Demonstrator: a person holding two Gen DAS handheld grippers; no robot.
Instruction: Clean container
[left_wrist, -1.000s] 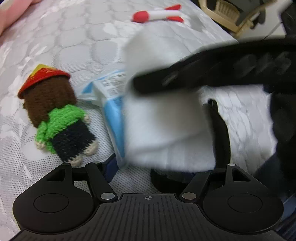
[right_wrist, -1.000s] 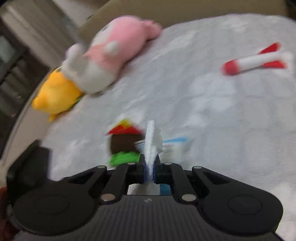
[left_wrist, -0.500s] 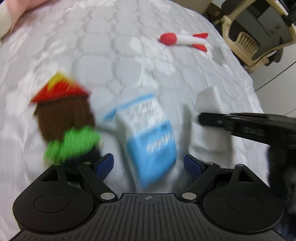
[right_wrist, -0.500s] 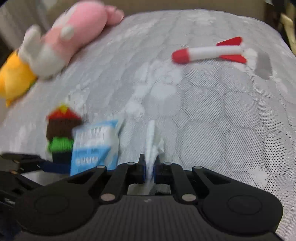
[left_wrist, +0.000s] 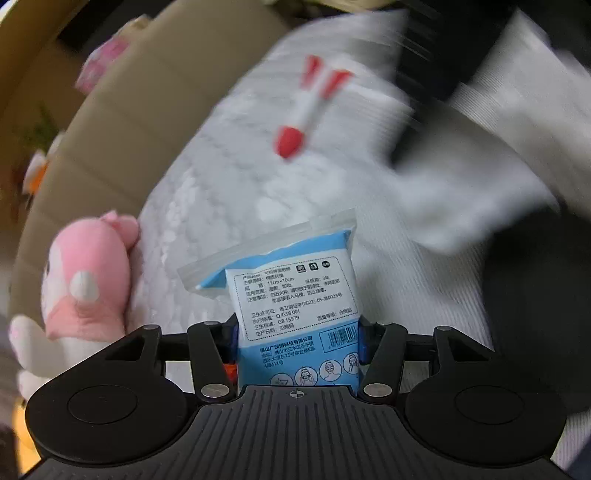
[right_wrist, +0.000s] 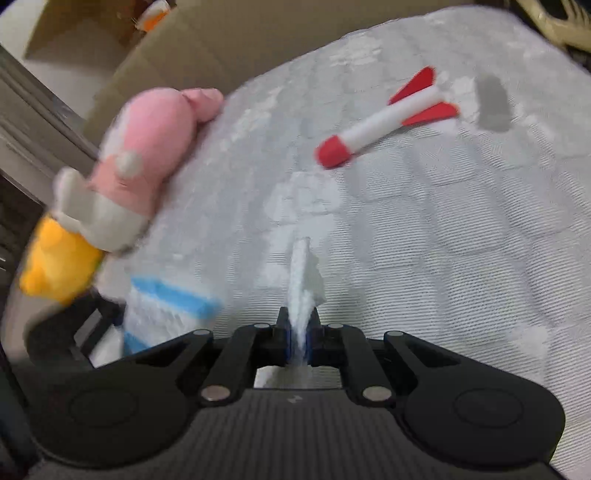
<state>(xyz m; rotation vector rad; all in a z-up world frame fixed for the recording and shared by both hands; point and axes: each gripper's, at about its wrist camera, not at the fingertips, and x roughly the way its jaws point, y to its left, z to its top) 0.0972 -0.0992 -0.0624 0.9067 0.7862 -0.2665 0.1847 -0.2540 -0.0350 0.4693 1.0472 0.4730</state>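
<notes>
My left gripper (left_wrist: 297, 341) is shut on a blue and white packet of wipes (left_wrist: 291, 291) and holds it upright above the bed. The packet also shows blurred at the lower left of the right wrist view (right_wrist: 166, 314). My right gripper (right_wrist: 300, 341) is shut on a white wipe (right_wrist: 304, 284) that stands edge-on between its fingers. The same wipe shows as a white blur at the right of the left wrist view (left_wrist: 469, 195).
A red and white toy rocket (right_wrist: 388, 123) lies on the white quilted bed (right_wrist: 461, 258). A pink and white plush toy (right_wrist: 144, 162) and a yellow plush (right_wrist: 55, 266) lie at the bed's left edge. A beige headboard (left_wrist: 122, 122) stands behind.
My left gripper has closed on the wipes packet and lifted it, swinging the view toward the headboard. The knitted doll has left both views. My right gripper has kept hold of the wipe.
</notes>
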